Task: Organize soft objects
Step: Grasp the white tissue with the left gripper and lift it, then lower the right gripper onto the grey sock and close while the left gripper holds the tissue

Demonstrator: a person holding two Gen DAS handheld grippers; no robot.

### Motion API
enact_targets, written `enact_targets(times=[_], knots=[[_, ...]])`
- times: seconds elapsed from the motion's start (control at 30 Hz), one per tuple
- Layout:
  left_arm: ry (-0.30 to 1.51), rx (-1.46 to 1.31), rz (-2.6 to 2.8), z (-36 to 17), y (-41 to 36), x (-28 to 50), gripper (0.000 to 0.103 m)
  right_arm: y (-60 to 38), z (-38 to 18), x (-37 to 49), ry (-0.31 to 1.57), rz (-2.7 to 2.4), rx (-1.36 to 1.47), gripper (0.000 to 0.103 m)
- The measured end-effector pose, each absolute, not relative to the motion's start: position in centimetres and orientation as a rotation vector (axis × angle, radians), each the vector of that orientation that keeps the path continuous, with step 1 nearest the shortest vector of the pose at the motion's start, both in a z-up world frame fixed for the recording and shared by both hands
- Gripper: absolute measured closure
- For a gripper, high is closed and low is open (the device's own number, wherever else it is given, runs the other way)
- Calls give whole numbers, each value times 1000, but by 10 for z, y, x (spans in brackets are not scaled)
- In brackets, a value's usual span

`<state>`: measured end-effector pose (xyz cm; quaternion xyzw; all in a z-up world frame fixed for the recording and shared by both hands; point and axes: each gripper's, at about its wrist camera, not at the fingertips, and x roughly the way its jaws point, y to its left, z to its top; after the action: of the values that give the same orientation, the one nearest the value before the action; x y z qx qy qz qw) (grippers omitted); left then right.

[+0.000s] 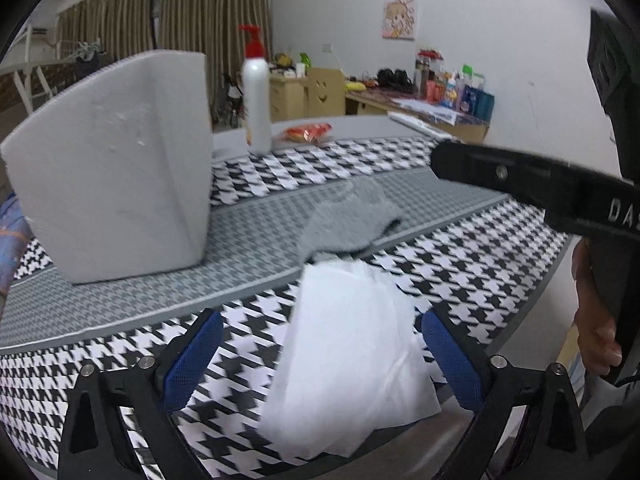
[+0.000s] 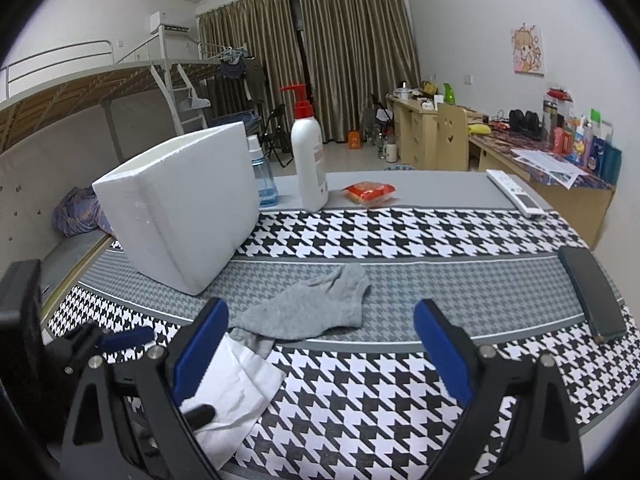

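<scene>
Your white foam box (image 2: 180, 208) stands open-topped on the houndstooth cloth (image 2: 360, 392), presumably the bin for soft things. Right of it lies the grey sock (image 2: 308, 308); nearer you, touching the sock, the white folded tissue (image 1: 352, 360). Your left gripper (image 1: 320, 364) straddles the tissue, released; your right gripper (image 2: 320, 348) hangs open too.

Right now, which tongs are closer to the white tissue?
Left. The left tongs are open right around the tissue, one finger each side. The right tongs are open beside it, facing the sock.
</scene>
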<state>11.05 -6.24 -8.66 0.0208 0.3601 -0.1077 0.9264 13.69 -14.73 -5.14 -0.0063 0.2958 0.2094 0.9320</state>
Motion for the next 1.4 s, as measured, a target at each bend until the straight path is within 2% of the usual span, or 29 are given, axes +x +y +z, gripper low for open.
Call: enact_targets(times=[0.37, 0.47, 0.57, 0.63, 0.73, 0.83, 1.4], knots=[[845, 69, -182, -104, -69, 120, 22, -150, -57, 140, 621, 434, 1, 7], [842, 84, -182, -104, -71, 119, 29, -151, -58, 141, 628, 439, 7, 7], [832, 89, -194, -103, -72, 117, 50, -150, -59, 142, 632, 442, 12, 7], [827, 81, -199, -101, -69, 117, 71, -150, -60, 143, 635, 445, 12, 7], [830, 47, -198, -100, -61, 118, 86, -147, -61, 143, 640, 448, 11, 7], [827, 21, -199, -99, -54, 117, 89, -143, -62, 145, 647, 451, 7, 7], [772, -13, -132, -85, -27, 109, 89, -125, -63, 155, 681, 474, -14, 7]])
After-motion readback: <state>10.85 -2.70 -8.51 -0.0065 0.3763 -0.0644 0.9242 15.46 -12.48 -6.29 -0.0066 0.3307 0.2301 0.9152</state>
